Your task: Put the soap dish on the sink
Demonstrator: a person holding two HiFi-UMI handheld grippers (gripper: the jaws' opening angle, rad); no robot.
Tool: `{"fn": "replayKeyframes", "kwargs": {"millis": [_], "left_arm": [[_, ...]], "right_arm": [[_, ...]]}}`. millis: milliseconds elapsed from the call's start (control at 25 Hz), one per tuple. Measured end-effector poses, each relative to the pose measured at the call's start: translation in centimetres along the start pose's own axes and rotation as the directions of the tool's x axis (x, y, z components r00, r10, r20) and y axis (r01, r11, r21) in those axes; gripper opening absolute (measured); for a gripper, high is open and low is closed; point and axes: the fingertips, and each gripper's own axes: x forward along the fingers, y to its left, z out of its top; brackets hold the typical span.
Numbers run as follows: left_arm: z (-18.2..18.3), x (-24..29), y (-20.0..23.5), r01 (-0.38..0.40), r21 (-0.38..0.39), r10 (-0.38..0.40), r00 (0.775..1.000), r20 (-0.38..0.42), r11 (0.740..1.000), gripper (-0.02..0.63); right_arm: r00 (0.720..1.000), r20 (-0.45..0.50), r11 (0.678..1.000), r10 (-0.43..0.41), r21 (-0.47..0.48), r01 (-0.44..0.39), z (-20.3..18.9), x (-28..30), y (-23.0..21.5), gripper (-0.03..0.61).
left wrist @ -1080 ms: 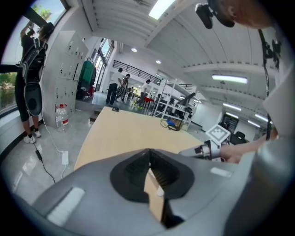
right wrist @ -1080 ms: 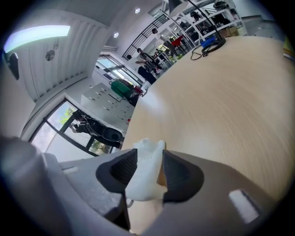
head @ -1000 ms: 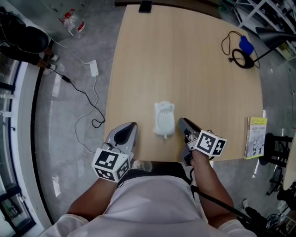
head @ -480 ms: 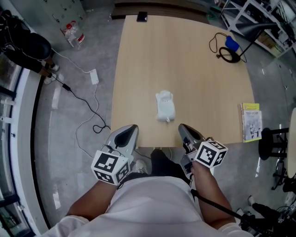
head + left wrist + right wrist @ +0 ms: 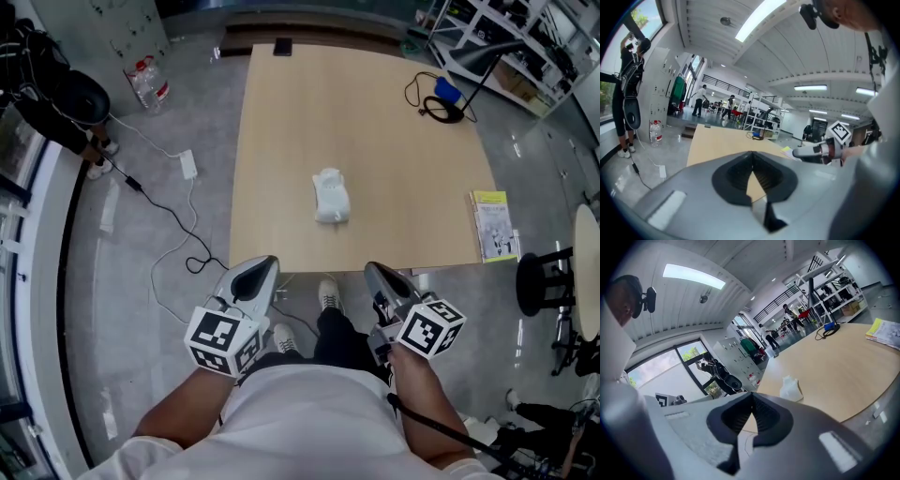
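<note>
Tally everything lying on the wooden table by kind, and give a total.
White soap dish: 1
Yellow booklet: 1
Small dark flat item at the far edge: 1
Black stand with cord: 1
Blue object: 1
Total: 5

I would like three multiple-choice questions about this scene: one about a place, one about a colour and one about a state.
1. Where is the white soap dish?
A) on the floor
B) on the table, near its middle
C) between a gripper's jaws

2. What colour is the booklet at the table's right edge?
A) yellow
B) red
C) black

3. How do the jaws of the right gripper stand?
A) wide open
B) shut on the soap dish
C) shut, with nothing held

Answers:
1 B: it lies on the bare wood.
2 A: its cover shows yellow.
3 C: the jaws meet with nothing between them.
</note>
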Motion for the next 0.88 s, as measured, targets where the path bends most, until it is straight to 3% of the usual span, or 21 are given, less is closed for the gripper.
{"fn": "replayKeyframes", "kwargs": {"millis": [280,600,880], "left_arm": [[-0.5,-1.5,-1.0,-0.006,-0.008,0.006,1.0,0.0,1.0,0.005],[-0.7,-1.4,-0.5,-0.061,-0.012,0.061,0.998,0.001,0.998,0.005],[-0.3,-0.8,-1.2,-0.053,-0.009,0.053,0.999,0.007,0.999,0.005]], "right_arm": [[1.0,0.003,0.999,0.029,-0.024,-0.028,-0.2,-2.3,1.8,0.002],[0.999,-0.025,0.998,0.033,-0.045,-0.034,-1.0,-3.0,0.4,0.002],[0.999,-0.033,0.996,0.024,-0.087,-0.027,-1.4,-2.9,0.6,0.002]]}}
